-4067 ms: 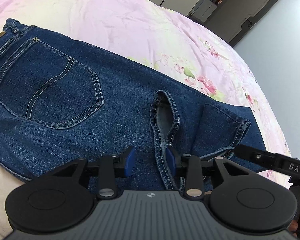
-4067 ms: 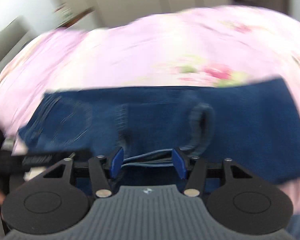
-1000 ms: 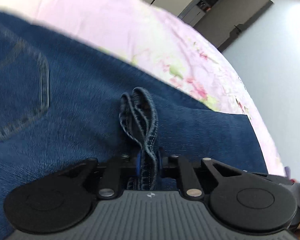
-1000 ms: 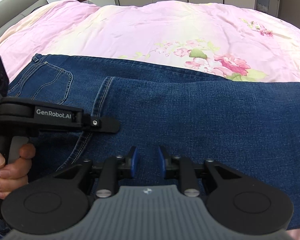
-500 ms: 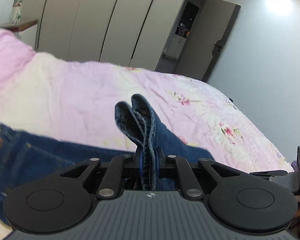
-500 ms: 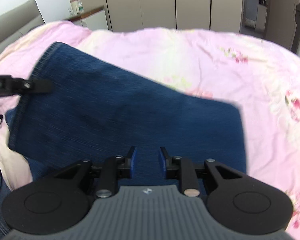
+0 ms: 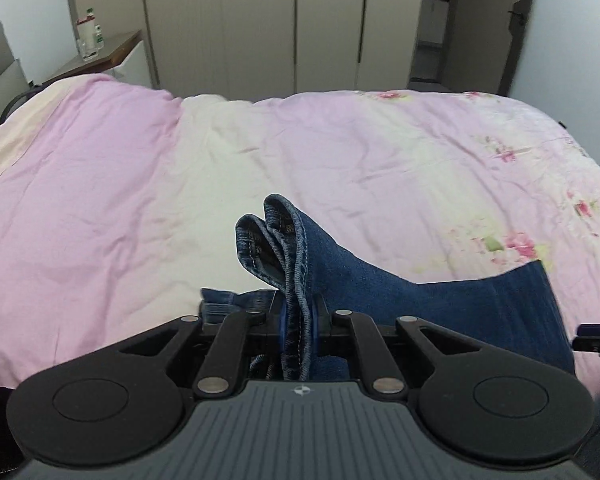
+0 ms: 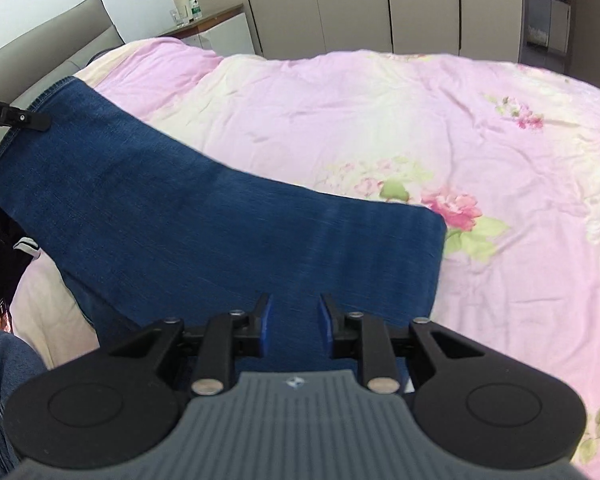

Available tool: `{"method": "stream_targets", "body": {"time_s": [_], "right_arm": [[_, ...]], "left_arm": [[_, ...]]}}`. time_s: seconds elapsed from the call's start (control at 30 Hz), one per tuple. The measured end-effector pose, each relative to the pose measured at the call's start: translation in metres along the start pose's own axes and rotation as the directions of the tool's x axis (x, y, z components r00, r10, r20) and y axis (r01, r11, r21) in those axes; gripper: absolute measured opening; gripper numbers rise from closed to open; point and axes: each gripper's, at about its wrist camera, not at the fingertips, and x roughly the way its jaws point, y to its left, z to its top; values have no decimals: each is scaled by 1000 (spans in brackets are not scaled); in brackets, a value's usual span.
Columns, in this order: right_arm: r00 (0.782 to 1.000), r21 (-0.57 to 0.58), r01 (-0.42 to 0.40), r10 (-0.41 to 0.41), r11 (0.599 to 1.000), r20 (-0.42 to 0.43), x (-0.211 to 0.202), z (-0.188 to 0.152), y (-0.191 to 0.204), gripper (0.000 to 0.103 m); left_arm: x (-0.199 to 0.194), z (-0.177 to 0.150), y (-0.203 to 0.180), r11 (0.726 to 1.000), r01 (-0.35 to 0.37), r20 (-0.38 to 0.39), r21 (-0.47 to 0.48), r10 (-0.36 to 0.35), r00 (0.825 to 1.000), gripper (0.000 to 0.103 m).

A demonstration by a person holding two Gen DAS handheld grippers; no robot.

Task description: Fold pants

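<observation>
A wide bed under a pink floral quilt (image 7: 340, 168) spreads ahead of both grippers. The dark blue denim pants (image 8: 204, 232) hang lifted above it, stretched from the left gripper (image 7: 299, 320) toward the right gripper (image 8: 293, 322). The left gripper's blue pads pinch the bunched hem tightly. The right gripper's jaws stand narrowly apart with denim between them; whether they grip it cannot be told.

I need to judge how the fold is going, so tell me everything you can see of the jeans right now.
The jeans are dark blue denim with lighter stitched hems. They are lifted above the pink floral bedspread, hanging as a folded band. The left gripper is shut on bunched hem layers; the right gripper has denim between its pads.
</observation>
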Motion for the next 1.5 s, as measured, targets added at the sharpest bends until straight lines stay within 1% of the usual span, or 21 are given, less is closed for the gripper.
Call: {"method": "stream_targets", "body": {"time_s": [0.07,0.23,0.3,0.4,0.5,0.57,0.6,0.67,0.7,0.8,0.93,1.07,1.13,1.17,1.23,1.27,1.3,1.33,1.37,1.4,1.5], "right_arm": [[1000,3,-3,3,1000,-25,11,-2,-1,20],[999,31,-10,11,999,-51,32,1,-3,20],[999,24,4,-3,1000,-41,38,6,-3,20],[999,16,25,-25,1000,-31,49,16,-8,20],[1000,26,2,-1,1000,-25,71,29,-22,20],[999,2,40,-40,999,-27,88,36,-29,20],[997,1,69,-69,998,-37,100,40,-35,19],[990,36,117,-114,992,-81,123,42,-53,0],[984,50,146,-140,988,-108,132,41,-62,0],[980,93,121,-104,988,-170,153,35,-80,0],[974,32,158,-150,987,-171,152,39,-69,0],[966,-32,201,-203,979,-160,137,39,-58,0],[960,-62,224,-231,973,-161,134,35,-57,0],[957,-57,232,-238,971,-165,134,33,-59,0],[959,-18,226,-226,974,-169,133,32,-64,0],[960,-10,226,-224,974,-170,131,32,-65,0],[959,-13,226,-225,974,-170,129,32,-62,0],[960,-25,224,-225,974,-168,125,32,-59,0],[960,-45,222,-226,974,-166,119,31,-55,0],[961,-68,217,-225,974,-163,112,29,-49,3],[969,-131,185,-203,974,-143,84,22,-29,26]], "left_arm": [[27,-9,15,999,-36,-44,10,36,998,12],[79,-31,52,994,-90,-122,-68,81,989,12],[90,-39,69,991,-73,-138,-111,57,989,13],[104,-51,79,989,-60,-155,-138,38,987,13],[113,-60,82,989,-39,-145,-145,18,989,13],[117,-64,87,985,-20,-141,-169,-4,990,13],[118,-66,89,984,-11,-138,-179,-14,990,13],[118,-66,96,975,12,-135,-222,-43,990,14],[117,-66,98,971,24,-129,-239,-56,990,14],[112,-62,97,974,27,-120,-223,-55,991,13],[98,-57,92,982,19,-88,-187,-36,995,13],[76,-48,90,983,64,-8,-173,-66,998,13],[85,-47,91,981,39,-45,-189,-49,998,13],[95,-49,91,983,15,-85,-183,-31,996,13],[111,-59,91,984,-12,-122,-177,-10,993,14],[118,-63,93,979,-21,-134,-201,-6,991,16],[120,-65,94,975,-31,-135,-218,2,991,21],[119,-65,94,973,-51,-129,-224,22,991,32],[114,-64,92,973,-75,-119,-219,49,992,35],[106,-63,91,974,-91,-108,-207,70,992,37],[75,-59,88,978,-118,-46,-172,111,993,37]]}}
